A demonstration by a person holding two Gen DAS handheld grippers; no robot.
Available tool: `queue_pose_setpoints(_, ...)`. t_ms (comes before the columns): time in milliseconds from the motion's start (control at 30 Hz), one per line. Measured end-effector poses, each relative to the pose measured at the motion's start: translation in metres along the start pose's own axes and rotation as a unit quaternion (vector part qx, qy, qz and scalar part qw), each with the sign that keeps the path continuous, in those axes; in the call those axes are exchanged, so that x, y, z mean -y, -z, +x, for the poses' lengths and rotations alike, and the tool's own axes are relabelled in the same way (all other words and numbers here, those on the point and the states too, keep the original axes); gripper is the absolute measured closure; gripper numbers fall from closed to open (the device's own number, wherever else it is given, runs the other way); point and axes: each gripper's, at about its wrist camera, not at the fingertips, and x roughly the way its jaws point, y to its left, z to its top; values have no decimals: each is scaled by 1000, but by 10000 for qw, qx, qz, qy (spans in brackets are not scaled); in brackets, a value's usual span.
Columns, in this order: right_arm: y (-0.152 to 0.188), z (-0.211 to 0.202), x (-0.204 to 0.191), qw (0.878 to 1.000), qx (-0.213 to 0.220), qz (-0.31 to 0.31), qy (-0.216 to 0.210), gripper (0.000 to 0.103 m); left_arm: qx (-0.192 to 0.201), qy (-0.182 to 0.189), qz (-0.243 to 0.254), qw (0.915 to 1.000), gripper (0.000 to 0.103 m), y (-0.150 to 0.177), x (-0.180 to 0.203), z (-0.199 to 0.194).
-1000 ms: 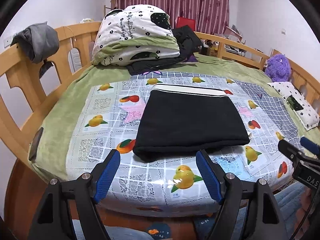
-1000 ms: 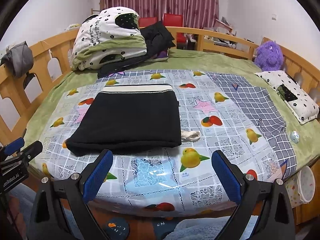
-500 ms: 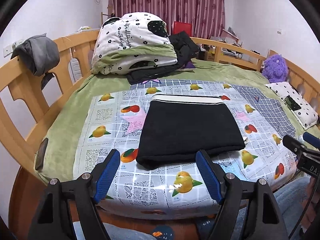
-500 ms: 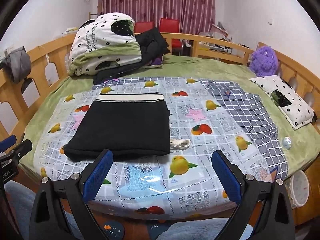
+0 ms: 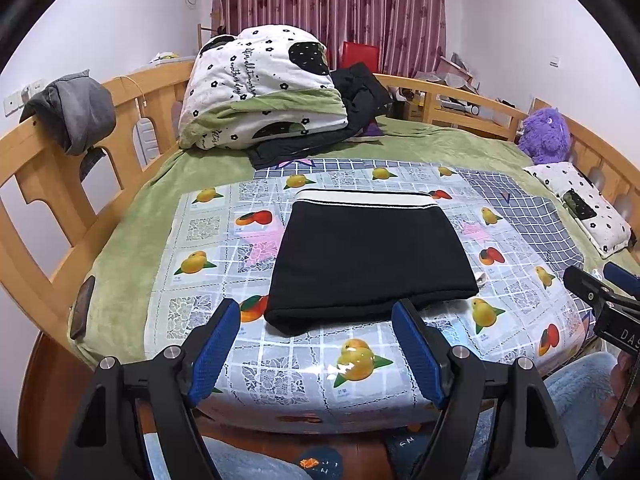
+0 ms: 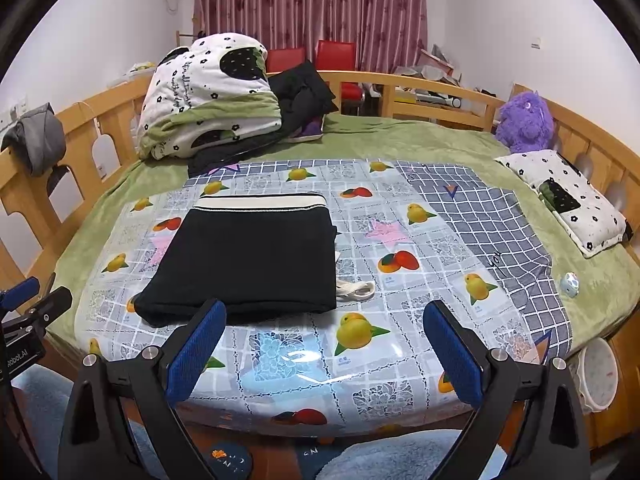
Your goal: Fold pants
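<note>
A pair of black fabric pants (image 5: 370, 256) with a cream striped waistband lies folded into a flat rectangle on the glossy fruit-patterned plastic sheet (image 5: 360, 364) that covers the near part of the green-blanketed wooden-railed bed (image 5: 132, 216). The waistband is at the far edge, the fold at the near edge. A white drawstring (image 6: 356, 290) sticks out from the pants' right side, resting on the sheet.

The left gripper (image 5: 316, 350) hovers in front of the bed's near edge with its blue-padded jaws spread wide and nothing between them. The right gripper (image 6: 326, 354) hovers likewise, jaws wide apart and empty, just to the right of the pants' near edge. Neither touches the cloth.

At the far end of the bed sits a rolled white-and-green quilt with black flower print (image 5: 260, 92), with dark clothing (image 5: 360, 92) beside it. A purple plush toy (image 6: 524, 122) sits by the right rail, near a spotted white pillow (image 6: 568, 200).
</note>
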Motion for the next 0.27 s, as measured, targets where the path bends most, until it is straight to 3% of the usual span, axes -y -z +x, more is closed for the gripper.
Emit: queue_pose_setpoints(267, 0, -3, 1, 10000, 2, 2, 1, 5, -22, 26, 0, 10000, 26, 0, 3, -1)
